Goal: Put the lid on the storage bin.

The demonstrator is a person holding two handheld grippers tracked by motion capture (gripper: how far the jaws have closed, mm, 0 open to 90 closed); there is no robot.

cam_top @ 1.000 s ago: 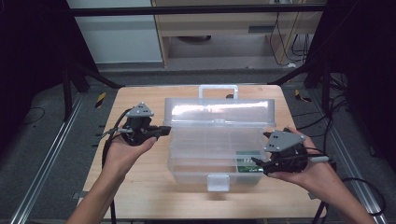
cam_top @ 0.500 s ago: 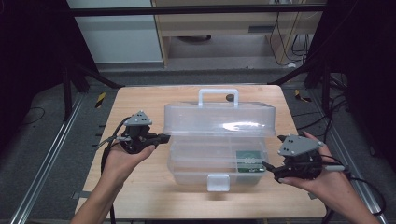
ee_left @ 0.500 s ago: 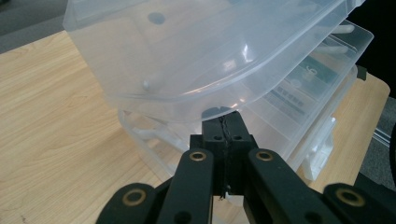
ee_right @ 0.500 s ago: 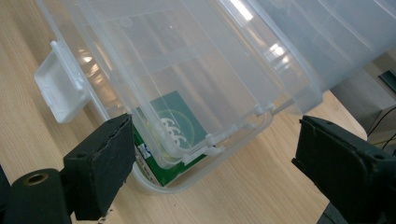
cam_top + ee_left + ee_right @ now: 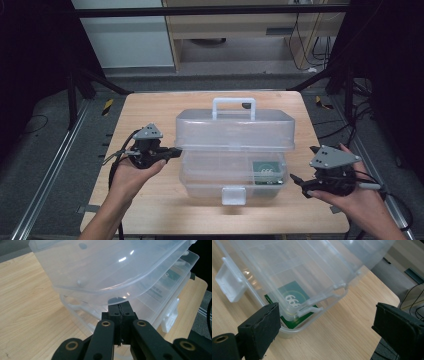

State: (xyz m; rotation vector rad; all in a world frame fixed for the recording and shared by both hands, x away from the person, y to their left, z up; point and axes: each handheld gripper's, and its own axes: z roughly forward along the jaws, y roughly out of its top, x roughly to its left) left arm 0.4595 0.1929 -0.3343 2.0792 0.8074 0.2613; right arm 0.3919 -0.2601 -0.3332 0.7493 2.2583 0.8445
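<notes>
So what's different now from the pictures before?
The right gripper pulled away from the clear box toward the table edge, its jaws just opening, with nothing between them. The lid came down lower over the box. The left gripper stayed shut beside the lid; the green card stayed inside.

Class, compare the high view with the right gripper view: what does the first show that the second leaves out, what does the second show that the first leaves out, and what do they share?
High view alone: the box's white carry handle, the left gripper with jaws shut beside the box's left end, both of the person's hands, and the floor around the table.

Right gripper view alone: close detail, namely the digits 666 printed on the green card, and the wide gap between the right gripper pads, with nothing between them.

Both: the clear plastic box, its front latch, the green card and the wooden tabletop.
</notes>
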